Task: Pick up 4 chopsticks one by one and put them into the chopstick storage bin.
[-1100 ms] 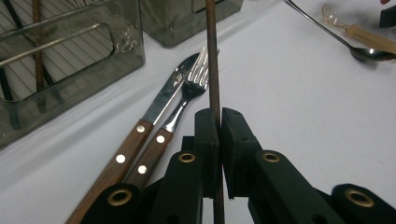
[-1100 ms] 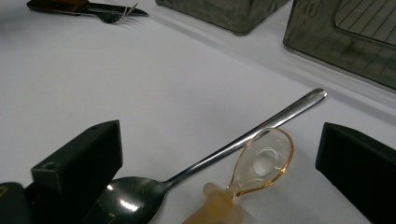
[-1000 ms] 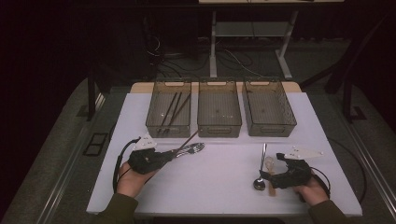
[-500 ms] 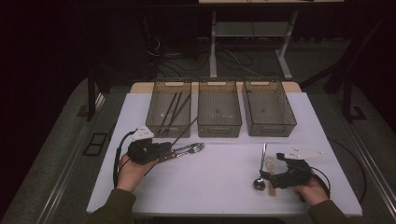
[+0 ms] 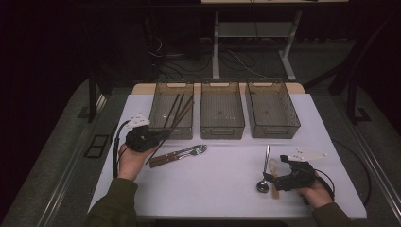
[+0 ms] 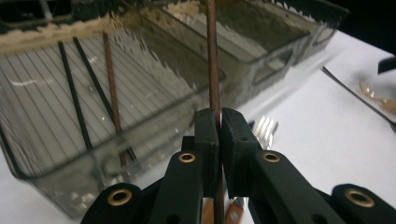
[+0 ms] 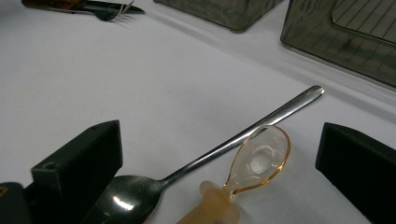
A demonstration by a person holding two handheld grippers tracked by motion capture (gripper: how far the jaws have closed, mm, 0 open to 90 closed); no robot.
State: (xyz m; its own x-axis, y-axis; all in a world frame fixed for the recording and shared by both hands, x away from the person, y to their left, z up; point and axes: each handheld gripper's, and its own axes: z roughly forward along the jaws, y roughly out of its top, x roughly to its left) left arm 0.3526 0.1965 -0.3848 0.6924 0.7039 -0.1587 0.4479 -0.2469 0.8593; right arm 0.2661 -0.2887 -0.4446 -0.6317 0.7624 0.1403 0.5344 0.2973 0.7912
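Note:
My left gripper (image 5: 158, 137) is shut on a brown chopstick (image 5: 178, 117), which slants up over the front wall of the left bin (image 5: 156, 106). In the left gripper view the black jaws (image 6: 219, 133) pinch the chopstick (image 6: 213, 65) upright, and the bin (image 6: 140, 140) behind it holds two black chopsticks and a brown one. My right gripper (image 5: 273, 178) rests at the front right, open (image 7: 219, 156), its jaws on either side of a metal spoon (image 7: 233, 144) and a clear amber plastic spoon (image 7: 259, 161).
A middle bin (image 5: 222, 130) and a right bin (image 5: 274, 130) stand beside the left one at the back of the white table. Wooden-handled forks (image 5: 182, 153) lie just right of my left hand. Black cables trail from both grippers.
My left gripper has moved away from the person and leftward, carrying the chopstick up over the left bin. The forks stay on the table. The right gripper has not moved.

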